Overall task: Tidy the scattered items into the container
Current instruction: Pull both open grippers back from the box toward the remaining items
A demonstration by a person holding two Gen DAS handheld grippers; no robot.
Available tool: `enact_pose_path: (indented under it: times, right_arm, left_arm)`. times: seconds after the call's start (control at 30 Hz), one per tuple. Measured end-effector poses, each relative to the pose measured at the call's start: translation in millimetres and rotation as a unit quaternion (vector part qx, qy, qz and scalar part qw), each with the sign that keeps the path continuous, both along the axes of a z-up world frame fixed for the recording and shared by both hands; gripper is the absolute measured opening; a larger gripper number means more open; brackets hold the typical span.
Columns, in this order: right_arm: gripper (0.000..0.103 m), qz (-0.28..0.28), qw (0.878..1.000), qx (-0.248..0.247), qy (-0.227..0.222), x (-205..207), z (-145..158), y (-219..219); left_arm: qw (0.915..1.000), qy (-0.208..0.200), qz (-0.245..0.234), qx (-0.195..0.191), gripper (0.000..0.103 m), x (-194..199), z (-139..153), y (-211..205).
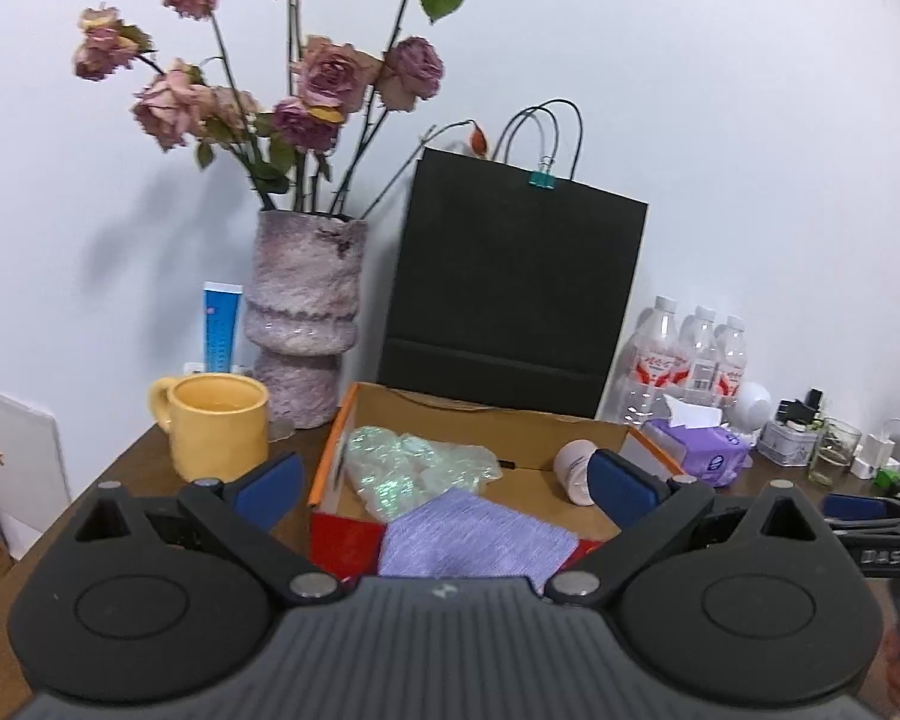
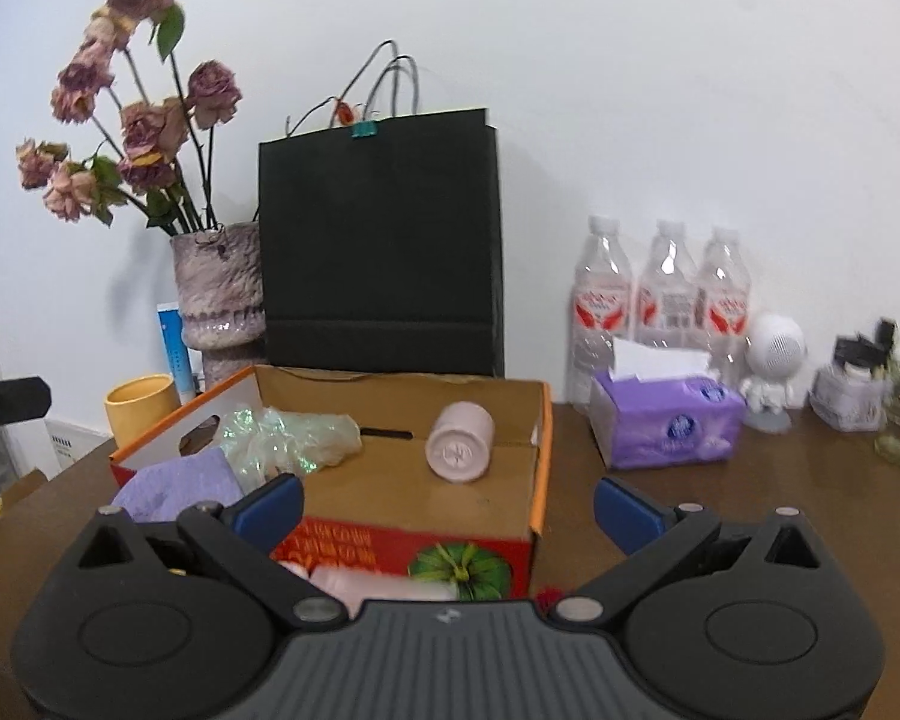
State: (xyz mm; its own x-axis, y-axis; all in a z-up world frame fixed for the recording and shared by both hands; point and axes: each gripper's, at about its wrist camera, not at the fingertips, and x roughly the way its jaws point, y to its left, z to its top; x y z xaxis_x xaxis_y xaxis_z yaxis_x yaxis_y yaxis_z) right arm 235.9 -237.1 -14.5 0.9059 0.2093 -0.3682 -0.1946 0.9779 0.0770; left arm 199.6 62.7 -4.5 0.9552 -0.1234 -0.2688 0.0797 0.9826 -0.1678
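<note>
— In the cardboard box (image 2: pixel 543 420), what lies where?

— The pink cup (image 2: pixel 459 441) is tipped over at the right, long axis running near to far, base toward me. The purple cloth (image 1: pixel 477 534) drapes over the near-left wall beside crinkled iridescent wrap (image 1: pixel 402 468).

— Your grippers?

— My left gripper (image 1: pixel 444 480) and right gripper (image 2: pixel 447 507) both gape, empty (something pale pink below the right one is cut off).

The left gripper (image 1: pixel 447 489) points forward, level, its blue-padded fingers (image 1: pixel 268 483) spread wide with nothing between them. The right gripper (image 2: pixel 448 510) matches it — fingers (image 2: pixel 625 510) wide apart, empty, level.
</note>
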Motion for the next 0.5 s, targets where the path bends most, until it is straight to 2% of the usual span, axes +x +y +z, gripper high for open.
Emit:
enact_pose_path:
  times: [0.23, 0.5]
  right_arm:
    - [0.103, -0.016, 1.0, 0.002, -0.004, -31, -12, -14]
    - [0.103, -0.016, 1.0, -0.01, 0.016, -57, -22, -8]
  left_arm:
    - [0.9996, 0.009, 0.014, 0.023, 0.103, -20, -14, -2]
    - [0.9986, 0.017, 0.023, 0.044, 0.103, -40, -26, -9]
